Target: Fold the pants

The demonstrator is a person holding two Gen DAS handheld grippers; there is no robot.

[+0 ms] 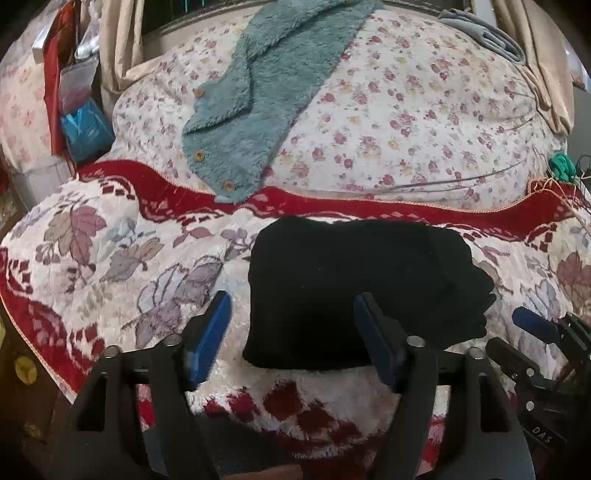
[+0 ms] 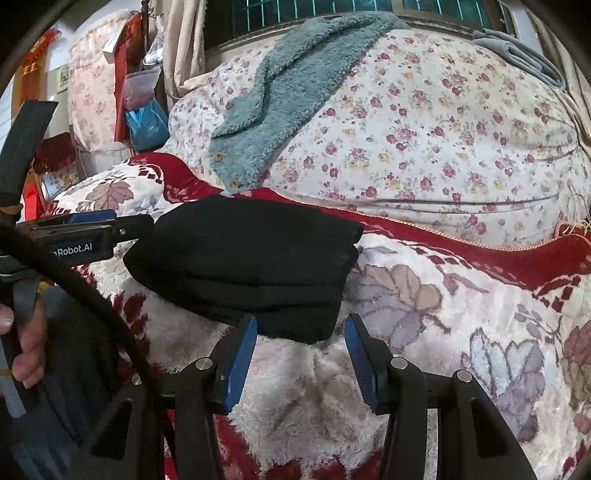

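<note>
The black pants [image 1: 354,291] lie folded into a compact stack on the red and white leaf-patterned blanket [image 1: 110,258]. They also show in the right wrist view [image 2: 251,258], with several layers visible at the near edge. My left gripper [image 1: 291,306] is open, its blue pads either side of the stack's near left part, just above it. My right gripper [image 2: 299,328] is open at the stack's near right corner, holding nothing. The right gripper shows at the right edge of the left wrist view [image 1: 535,325]. The left gripper shows at the left of the right wrist view [image 2: 92,225].
A teal fleece garment [image 1: 266,99] with wooden buttons lies on a floral quilt [image 1: 406,122] behind the blanket. Folded grey cloth [image 1: 484,33] sits at the back right. Bags and a blue packet [image 1: 85,125] hang at the left. The blanket's edge drops off at the near left.
</note>
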